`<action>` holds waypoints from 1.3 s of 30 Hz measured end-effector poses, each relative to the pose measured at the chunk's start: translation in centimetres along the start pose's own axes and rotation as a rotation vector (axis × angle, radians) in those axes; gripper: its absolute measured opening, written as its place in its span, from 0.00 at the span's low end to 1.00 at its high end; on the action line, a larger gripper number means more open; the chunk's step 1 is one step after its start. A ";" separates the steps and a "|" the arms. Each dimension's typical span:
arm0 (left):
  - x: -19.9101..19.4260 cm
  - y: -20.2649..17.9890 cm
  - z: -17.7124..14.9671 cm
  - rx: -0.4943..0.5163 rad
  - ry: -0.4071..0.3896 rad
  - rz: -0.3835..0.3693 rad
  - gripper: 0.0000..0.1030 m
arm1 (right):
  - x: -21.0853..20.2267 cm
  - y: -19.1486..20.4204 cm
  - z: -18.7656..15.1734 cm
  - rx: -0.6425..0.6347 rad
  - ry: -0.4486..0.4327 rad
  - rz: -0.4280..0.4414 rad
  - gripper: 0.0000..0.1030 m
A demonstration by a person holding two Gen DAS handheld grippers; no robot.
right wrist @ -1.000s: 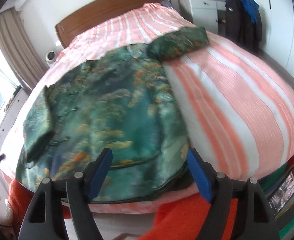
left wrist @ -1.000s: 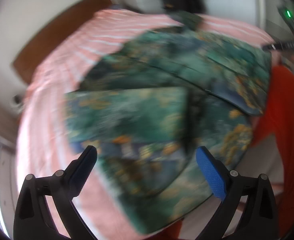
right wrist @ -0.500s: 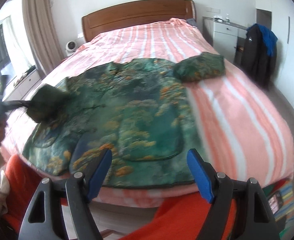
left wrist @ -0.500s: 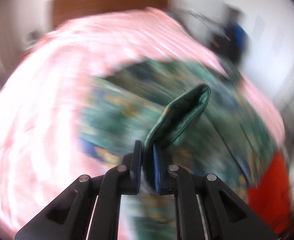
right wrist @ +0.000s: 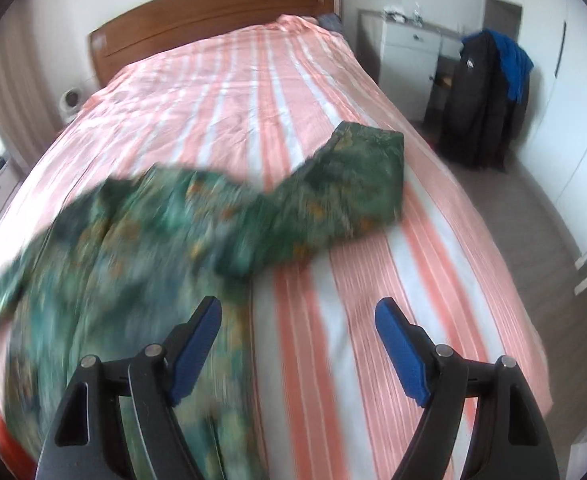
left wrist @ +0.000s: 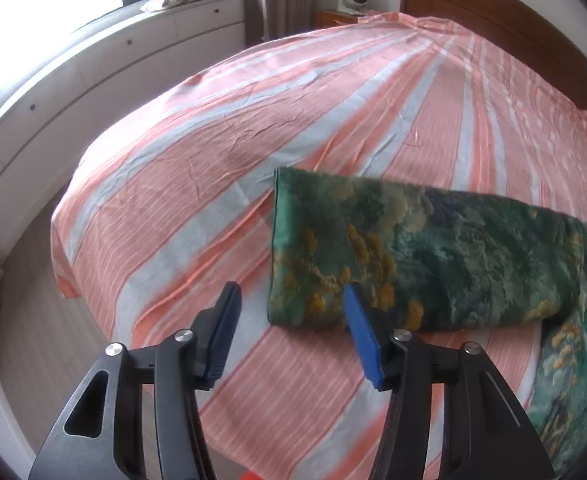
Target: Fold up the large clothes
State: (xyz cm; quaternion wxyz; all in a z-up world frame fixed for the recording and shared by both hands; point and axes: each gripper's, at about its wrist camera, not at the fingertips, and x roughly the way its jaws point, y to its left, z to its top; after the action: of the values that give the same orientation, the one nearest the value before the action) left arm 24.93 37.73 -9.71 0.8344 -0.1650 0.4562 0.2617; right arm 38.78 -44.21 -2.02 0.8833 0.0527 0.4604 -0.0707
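green patterned garment lies spread, sleeve outstretched, on bed.

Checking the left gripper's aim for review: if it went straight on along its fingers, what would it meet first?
Probably the striped bedspread just beside the green garment's sleeve. The left gripper is opening with nothing between its jaws; depth is unclear.

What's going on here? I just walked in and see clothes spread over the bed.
A person with a handheld gripper in each hand is folding a large green patterned garment on the striped bed. The left gripper has nothing between its jaws, which are opening, above one sleeve that lies stretched out flat. The right gripper is open and empty too, near the garment's body. No fold is in place yet.
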 end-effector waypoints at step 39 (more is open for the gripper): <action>-10.4 -13.7 -15.2 0.241 -0.092 -0.229 0.97 | 0.2 -14.5 -20.8 0.850 -0.245 0.223 0.81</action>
State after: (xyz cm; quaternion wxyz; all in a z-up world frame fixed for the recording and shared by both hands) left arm 18.04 15.89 -8.48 0.8926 -0.1023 0.4237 0.1155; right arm 19.64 -55.22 -14.50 0.8334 0.4511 0.2742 -0.1634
